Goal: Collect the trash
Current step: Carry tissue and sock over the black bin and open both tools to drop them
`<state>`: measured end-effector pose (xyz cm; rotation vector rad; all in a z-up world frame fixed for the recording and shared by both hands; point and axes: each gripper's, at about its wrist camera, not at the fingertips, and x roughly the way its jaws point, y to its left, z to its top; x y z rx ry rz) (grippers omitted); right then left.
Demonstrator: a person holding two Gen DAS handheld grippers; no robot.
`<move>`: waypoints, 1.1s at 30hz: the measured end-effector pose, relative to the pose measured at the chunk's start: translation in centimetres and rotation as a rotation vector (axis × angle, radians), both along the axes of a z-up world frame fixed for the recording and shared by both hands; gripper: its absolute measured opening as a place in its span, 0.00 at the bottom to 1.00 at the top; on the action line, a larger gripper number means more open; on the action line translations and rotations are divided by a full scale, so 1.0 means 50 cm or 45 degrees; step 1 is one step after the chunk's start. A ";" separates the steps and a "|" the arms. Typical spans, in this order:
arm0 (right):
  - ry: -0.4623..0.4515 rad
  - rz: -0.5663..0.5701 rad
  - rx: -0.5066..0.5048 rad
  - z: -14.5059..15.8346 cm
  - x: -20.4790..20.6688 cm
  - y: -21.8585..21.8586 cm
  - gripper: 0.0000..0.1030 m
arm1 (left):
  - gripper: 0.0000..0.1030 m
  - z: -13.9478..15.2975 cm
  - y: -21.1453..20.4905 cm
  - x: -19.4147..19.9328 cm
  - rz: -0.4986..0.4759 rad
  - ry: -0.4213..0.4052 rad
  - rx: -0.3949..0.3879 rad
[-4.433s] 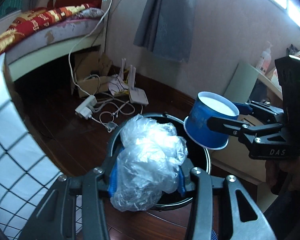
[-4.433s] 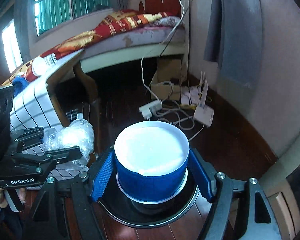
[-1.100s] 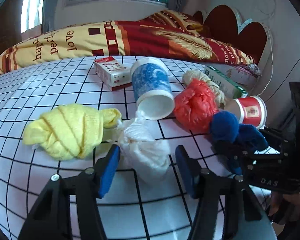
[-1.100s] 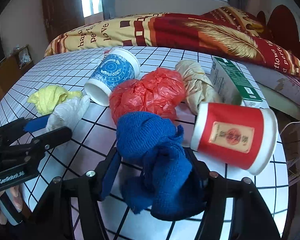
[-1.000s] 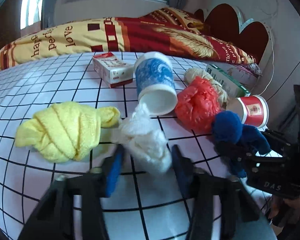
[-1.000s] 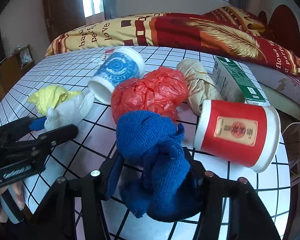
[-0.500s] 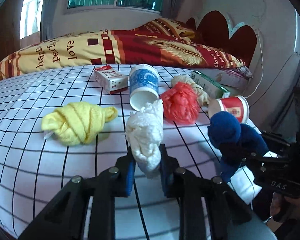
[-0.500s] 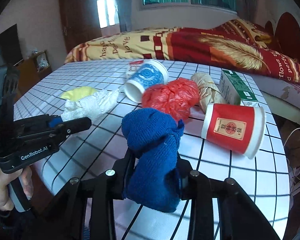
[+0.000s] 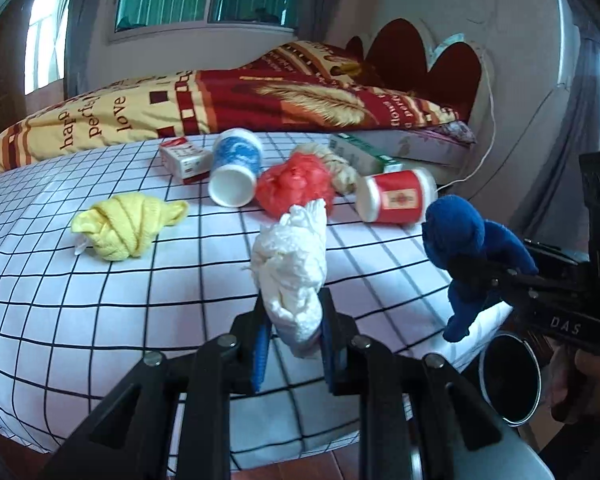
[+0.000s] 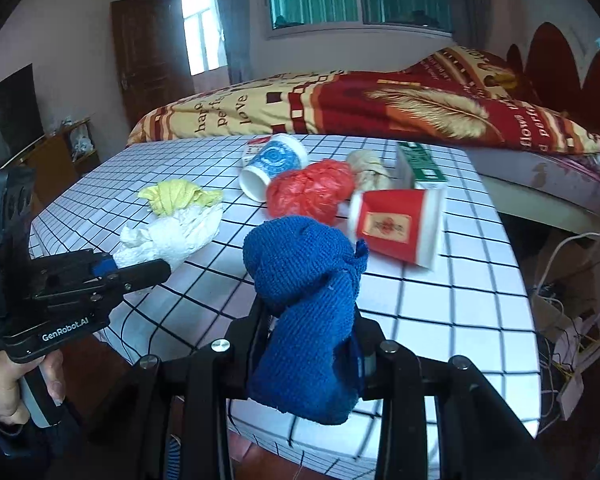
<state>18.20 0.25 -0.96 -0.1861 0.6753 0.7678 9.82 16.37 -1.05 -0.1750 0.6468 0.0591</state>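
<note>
The left gripper (image 9: 294, 344) is pinching a white crumpled wad (image 9: 292, 268), its long axis pointing up and away from the fingers, above the near edge of the grid-patterned table (image 9: 100, 280). The right gripper (image 10: 312, 356) is clamping a blue knotted cloth (image 10: 308, 304), standing roughly upright, over the table's near right corner beside a toppled red cup (image 10: 396, 226).

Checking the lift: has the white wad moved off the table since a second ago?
Yes. The white wad has gone up: it lay beside the yellow cloth, now it hangs clamped above the checked tablecloth.
</note>
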 end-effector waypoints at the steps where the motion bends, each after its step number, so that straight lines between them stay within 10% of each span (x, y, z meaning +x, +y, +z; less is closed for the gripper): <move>1: -0.012 -0.011 0.003 0.006 -0.005 -0.015 0.36 | 0.22 0.003 -0.007 -0.003 -0.008 -0.007 0.002; 33: -0.040 -0.548 0.061 0.013 -0.080 -0.455 0.36 | 0.22 0.021 -0.381 0.039 -0.492 -0.045 0.050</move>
